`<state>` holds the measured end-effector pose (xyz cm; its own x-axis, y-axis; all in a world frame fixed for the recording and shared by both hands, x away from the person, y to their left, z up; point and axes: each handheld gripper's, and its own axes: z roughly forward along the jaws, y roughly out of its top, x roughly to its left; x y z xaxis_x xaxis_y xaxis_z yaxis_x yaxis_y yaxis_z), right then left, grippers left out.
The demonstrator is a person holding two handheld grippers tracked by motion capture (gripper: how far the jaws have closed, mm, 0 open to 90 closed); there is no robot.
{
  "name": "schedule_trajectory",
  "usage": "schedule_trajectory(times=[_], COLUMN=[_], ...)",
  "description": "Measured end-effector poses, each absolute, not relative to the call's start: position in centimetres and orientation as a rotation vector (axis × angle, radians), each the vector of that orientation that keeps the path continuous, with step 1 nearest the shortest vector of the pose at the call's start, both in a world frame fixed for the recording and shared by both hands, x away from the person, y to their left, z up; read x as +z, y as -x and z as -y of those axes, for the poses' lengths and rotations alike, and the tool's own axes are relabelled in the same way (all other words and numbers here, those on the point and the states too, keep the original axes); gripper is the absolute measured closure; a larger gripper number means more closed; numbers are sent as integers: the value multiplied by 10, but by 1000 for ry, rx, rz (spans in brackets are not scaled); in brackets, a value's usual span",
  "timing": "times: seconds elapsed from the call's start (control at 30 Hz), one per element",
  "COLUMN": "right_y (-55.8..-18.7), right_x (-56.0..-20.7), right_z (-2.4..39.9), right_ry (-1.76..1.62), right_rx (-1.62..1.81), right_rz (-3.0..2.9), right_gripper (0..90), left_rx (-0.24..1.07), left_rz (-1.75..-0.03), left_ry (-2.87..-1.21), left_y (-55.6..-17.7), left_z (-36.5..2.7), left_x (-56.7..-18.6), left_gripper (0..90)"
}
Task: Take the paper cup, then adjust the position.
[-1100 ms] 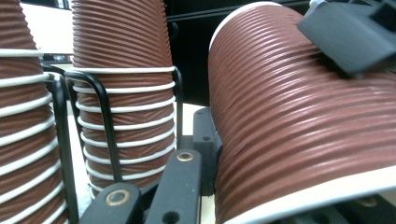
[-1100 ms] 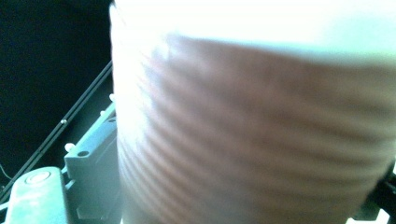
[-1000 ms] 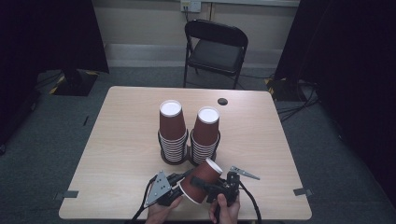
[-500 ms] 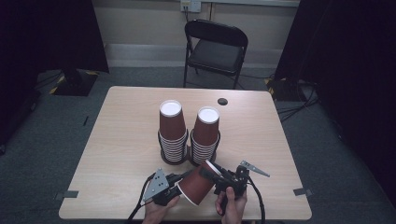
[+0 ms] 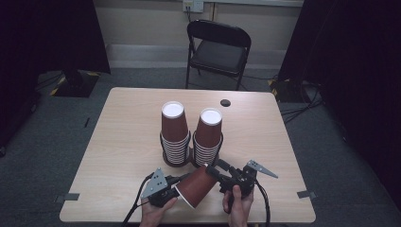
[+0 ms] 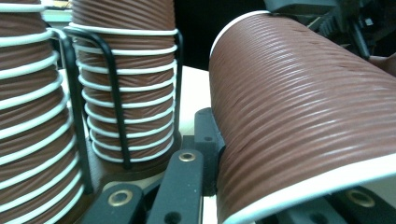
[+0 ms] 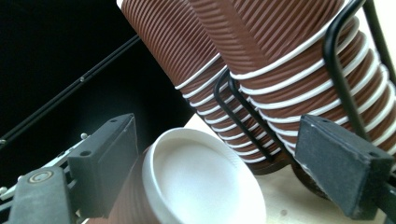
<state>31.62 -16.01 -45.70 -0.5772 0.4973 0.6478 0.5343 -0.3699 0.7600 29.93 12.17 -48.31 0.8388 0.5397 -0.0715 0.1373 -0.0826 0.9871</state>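
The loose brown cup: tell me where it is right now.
In the high view the loose brown cup lies tilted near the table's front edge, held by the left gripper, just before the two cup stacks.

No legible text, label, brand, number or sign anywhere.

surface: light wooden table [image 5: 118,142] | on it: wire cup rack [image 5: 182,158] with two stacks; small dark disc [image 5: 225,102]

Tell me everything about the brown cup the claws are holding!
The brown cup is ribbed paper, it seems, with white rims. It lies tilted on its side above the table, in front of two stacks of the same cups in black wire holders. The left claw is clamped on its wide end. Its white bottom sits between the right claw's spread jaws, which stand open beside it.
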Motion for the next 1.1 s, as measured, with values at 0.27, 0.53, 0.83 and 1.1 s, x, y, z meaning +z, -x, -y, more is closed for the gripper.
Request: schedule_trajectory(times=[0.27,0.53,0.83,1.1], right_y=[-308,-300,-291,-290], right_x=[-459,-465,-471,-480], right_z=[165,164,156,149], right_ry=[1381,1401,1345,1272], right_rx=[-2206,-2157,-2136,-2084], right_rz=[1933,2161,2589,2729], right_gripper=[118,151,129,156], left_rx=[337,354,344,319], left_rz=[-562,-594,-616,-628], left_ry=[-1657,-1706,-1738,-1763], left_y=[-304,-307,-312,-314], left_z=[-136,-142,-147,-149], left_x=[-483,-482,-478,-471], left_gripper=[855,855,855,856])
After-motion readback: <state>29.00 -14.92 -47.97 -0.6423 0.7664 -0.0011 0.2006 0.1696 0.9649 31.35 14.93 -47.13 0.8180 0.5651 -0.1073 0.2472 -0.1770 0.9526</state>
